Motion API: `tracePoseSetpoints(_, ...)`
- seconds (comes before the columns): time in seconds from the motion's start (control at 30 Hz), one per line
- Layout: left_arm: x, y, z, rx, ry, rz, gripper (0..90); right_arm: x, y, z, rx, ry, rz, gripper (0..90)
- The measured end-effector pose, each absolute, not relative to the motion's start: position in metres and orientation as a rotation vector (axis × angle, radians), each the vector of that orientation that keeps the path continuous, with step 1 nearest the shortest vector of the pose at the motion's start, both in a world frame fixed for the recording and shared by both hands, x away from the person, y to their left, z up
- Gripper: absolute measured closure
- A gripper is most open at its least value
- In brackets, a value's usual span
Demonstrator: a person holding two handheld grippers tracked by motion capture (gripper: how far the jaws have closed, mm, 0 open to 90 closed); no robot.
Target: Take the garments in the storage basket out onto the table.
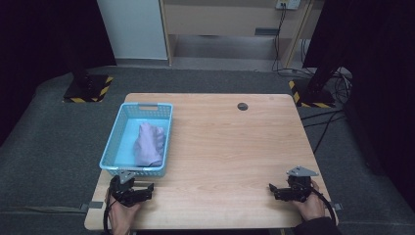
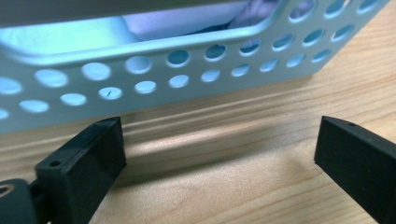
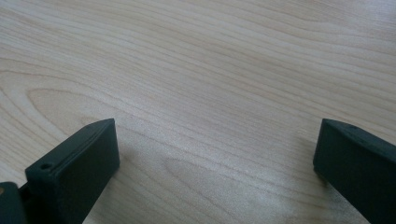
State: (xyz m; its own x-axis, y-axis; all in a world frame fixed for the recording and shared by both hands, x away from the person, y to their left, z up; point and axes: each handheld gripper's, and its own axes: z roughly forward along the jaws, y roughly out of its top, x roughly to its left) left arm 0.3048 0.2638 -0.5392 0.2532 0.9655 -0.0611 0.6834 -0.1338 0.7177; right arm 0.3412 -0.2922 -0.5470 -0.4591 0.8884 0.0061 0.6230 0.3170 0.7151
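My left tool (image 1: 145, 190) sits wide open and empty, just short of the perforated blue plastic basket (image 1: 110, 157) — soft lilac cloth (image 1: 149, 143) crumpled inside. My right tool (image 1: 275, 189) gapes too, gripping nothing, over bare wood-grain bench (image 1: 235, 147).

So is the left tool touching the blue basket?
Apart. In the left gripper view, bare wood shows between the open left tool and the blue basket wall.
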Motion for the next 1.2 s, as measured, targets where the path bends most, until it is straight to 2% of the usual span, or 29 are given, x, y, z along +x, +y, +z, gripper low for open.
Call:
tracePoseSetpoints(0.43, 0.302, 0.268, -0.53, 1.858, 1.527, 0.444, 5.0, 0.341, -0.292, -0.547, 1.341, 2.2, 0.93, 0.5)
tracePoseSetpoints(1.2, 0.291, 0.276, -0.493, 1.75, 1.449, 0.462, 5.4, 0.341, -0.292, -0.547, 1.34, 2.201, 0.93, 0.5)
